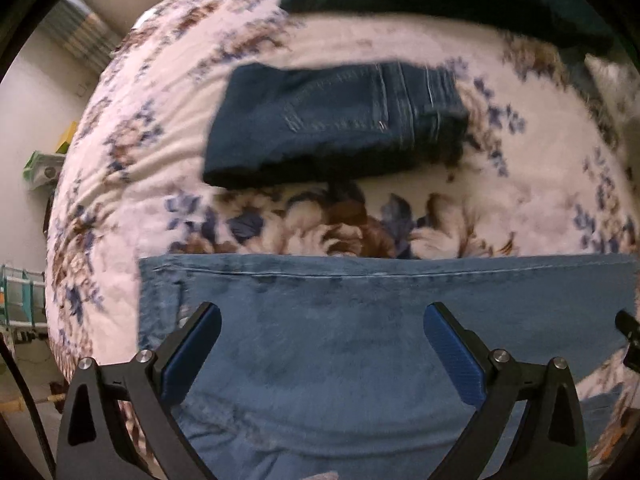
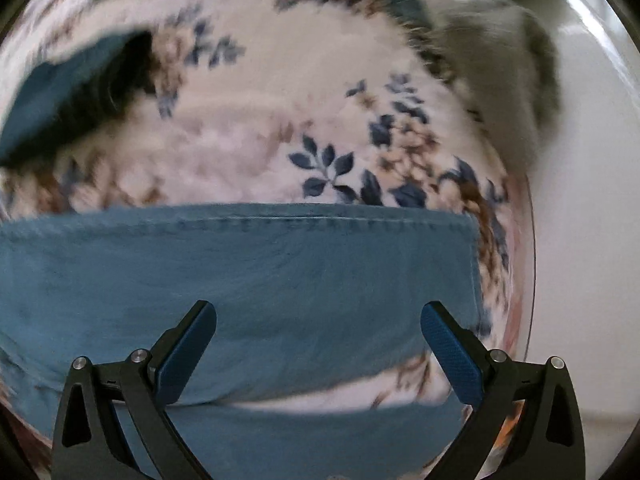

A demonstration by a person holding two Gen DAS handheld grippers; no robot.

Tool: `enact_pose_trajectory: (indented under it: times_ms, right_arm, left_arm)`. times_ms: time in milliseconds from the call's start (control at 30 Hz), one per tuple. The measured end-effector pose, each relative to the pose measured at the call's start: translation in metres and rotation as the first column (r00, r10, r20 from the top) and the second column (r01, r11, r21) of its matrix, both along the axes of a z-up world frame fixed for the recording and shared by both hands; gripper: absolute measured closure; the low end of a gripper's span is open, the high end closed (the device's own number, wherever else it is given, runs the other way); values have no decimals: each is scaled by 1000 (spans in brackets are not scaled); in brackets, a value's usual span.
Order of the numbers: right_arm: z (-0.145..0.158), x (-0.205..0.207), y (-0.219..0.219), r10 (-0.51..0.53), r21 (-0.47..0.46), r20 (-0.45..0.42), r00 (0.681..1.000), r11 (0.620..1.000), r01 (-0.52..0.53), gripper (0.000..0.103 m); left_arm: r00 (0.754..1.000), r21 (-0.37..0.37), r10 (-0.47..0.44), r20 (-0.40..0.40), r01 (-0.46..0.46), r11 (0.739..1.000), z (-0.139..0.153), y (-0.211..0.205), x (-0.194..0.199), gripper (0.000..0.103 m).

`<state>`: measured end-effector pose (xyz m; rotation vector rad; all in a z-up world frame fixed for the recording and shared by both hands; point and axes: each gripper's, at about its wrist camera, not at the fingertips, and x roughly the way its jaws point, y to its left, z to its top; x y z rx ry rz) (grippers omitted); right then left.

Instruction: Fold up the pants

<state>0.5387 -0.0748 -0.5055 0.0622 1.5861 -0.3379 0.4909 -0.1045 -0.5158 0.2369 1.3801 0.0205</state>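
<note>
The pants (image 1: 360, 340) in the lower half of both views are light blue denim, matt and soft-looking, with a stitched seam along the upper edge. Above them in the left wrist view lies a folded pair of jeans (image 1: 332, 120) of darker denim with pale topstitching. The bedspread (image 1: 500, 200) under both is matt, plush cloth printed with blue and brown flowers. The left gripper (image 1: 322, 344) and right gripper (image 2: 319, 340) have matt black plastic arms, shiny metal pins and blue textured pads (image 2: 452, 356). At the right edge of the right wrist view is a smooth, glossy white surface (image 2: 592, 200)
</note>
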Motion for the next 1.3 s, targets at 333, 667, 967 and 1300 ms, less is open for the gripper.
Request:
enact_pose_trajectory:
  times_ms: [333, 667, 967, 1300]
  right_arm:
    - [-111, 47, 2, 350, -33, -199, 916, 931, -363, 0]
    - [-153, 77, 31, 609, 112, -265, 748, 790, -603, 25]
    - [-133, 75, 28, 542, 203, -181, 821, 837, -508, 91]
    - [-57, 33, 14, 440, 139, -31, 897, 891, -433, 97]
  left_arm:
    - [914, 122, -364, -181, 388, 914, -111, -79, 9, 0]
    - [842, -11, -475, -257, 488, 873, -141, -97, 41, 9]
    - [835, -188, -498, -234, 463, 866, -109, -88, 48, 91]
    - [904, -185, -423, -66, 405, 895, -20, -71, -11, 97]
